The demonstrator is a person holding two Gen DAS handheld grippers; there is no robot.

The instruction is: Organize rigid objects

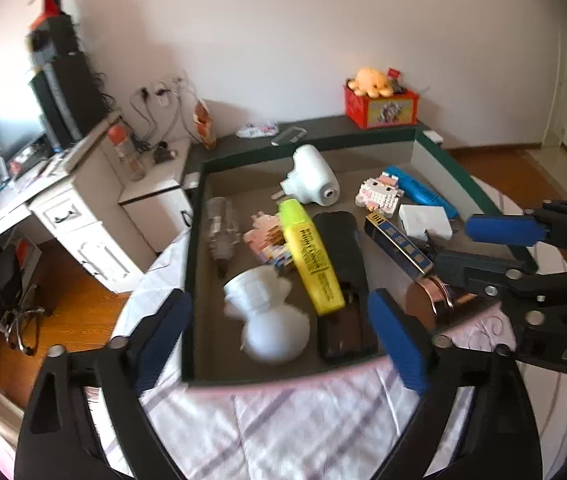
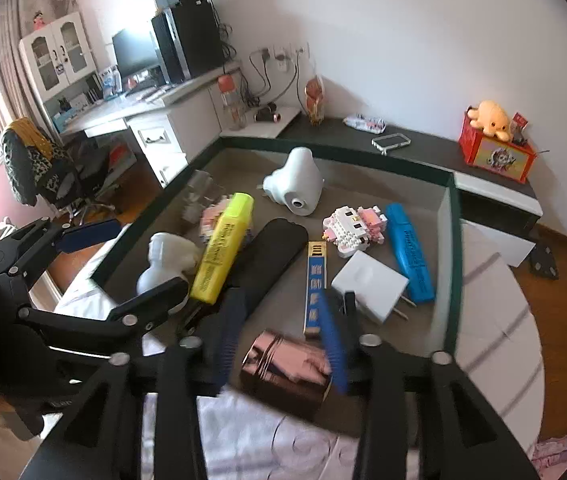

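- The left tongs (image 1: 279, 340) are spread wide above the white figurine (image 1: 267, 320) at the tray's near edge, with nothing gripped.
- The right tongs (image 2: 283, 340) are part-open around the copper-coloured tin (image 2: 287, 372) at that edge; pad contact cannot be told.
- The tin is best taken squarely across its sides.
- The tray (image 2: 449, 240) is crowded; free room is left mainly by its far wall.

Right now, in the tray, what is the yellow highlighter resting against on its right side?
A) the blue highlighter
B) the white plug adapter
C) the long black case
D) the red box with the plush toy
C. The yellow highlighter lies alongside and partly on the long black case in the tray; the blue highlighter and the white plug adapter sit farther right, apart from it.
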